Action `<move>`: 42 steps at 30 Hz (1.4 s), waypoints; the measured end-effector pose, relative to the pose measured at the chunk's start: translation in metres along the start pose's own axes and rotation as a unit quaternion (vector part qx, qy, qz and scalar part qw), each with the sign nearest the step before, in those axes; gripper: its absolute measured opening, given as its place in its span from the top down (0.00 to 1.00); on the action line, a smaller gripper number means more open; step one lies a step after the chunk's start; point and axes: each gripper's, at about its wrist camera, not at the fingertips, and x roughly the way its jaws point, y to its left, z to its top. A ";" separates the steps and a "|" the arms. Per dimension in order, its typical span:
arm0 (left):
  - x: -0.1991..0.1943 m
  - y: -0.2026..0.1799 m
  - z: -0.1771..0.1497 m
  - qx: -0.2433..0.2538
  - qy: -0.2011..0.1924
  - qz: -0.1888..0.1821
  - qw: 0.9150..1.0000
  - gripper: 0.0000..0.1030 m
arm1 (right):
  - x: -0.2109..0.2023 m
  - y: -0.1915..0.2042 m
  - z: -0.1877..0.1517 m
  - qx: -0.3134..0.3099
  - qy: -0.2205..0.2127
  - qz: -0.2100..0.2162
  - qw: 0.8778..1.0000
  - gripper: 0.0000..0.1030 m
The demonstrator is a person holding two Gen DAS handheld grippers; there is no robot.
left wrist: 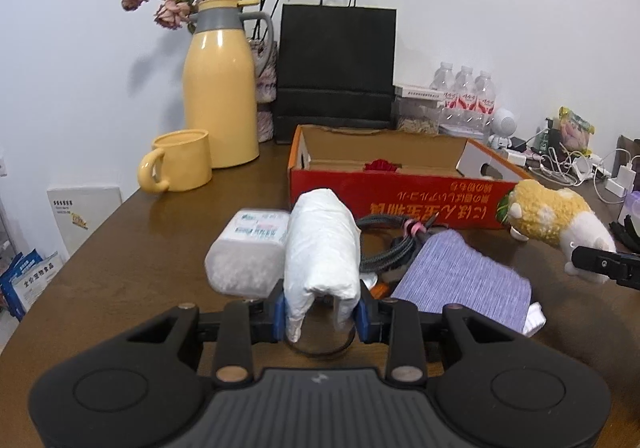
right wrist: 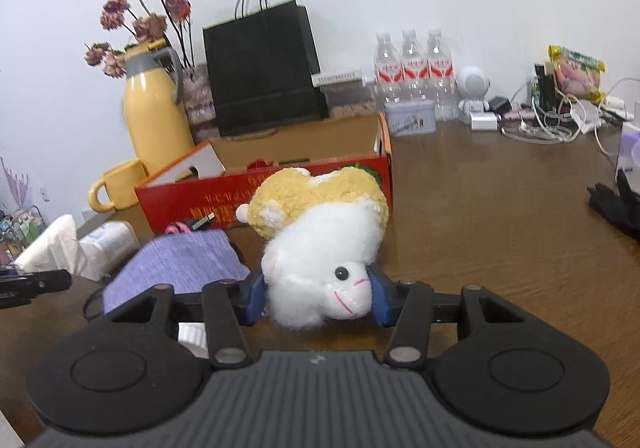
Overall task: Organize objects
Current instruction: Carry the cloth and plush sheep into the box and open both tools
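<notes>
My left gripper is shut on a white paper-wrapped bundle that stands upright between its blue pads, above the brown table. A round glassy base shows beneath the wrapping. A white and yellow plush toy fills the right wrist view, with my right gripper shut on its white head. The toy hangs in front of an open red cardboard box. In the left wrist view the plush toy is at the right, near the red cardboard box.
On the table lie a tissue pack, a black cable and a purple pouch. Behind stand a yellow mug, a yellow jug, a black bag and water bottles. Chargers and cords crowd the right.
</notes>
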 end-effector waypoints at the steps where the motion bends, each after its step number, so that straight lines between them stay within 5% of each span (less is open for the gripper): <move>1: 0.001 -0.002 0.004 0.001 -0.003 -0.002 1.000 0.70 | -0.001 0.001 0.002 -0.002 -0.003 0.002 1.000 0.51; 20: 0.068 -0.034 0.093 0.013 -0.031 -0.016 0.999 0.70 | 0.052 0.016 0.078 -0.046 -0.039 0.010 0.998 0.51; 42: 0.186 -0.048 0.156 -0.001 -0.009 -0.002 1.000 0.70 | 0.173 -0.002 0.127 -0.037 -0.004 0.007 0.999 0.51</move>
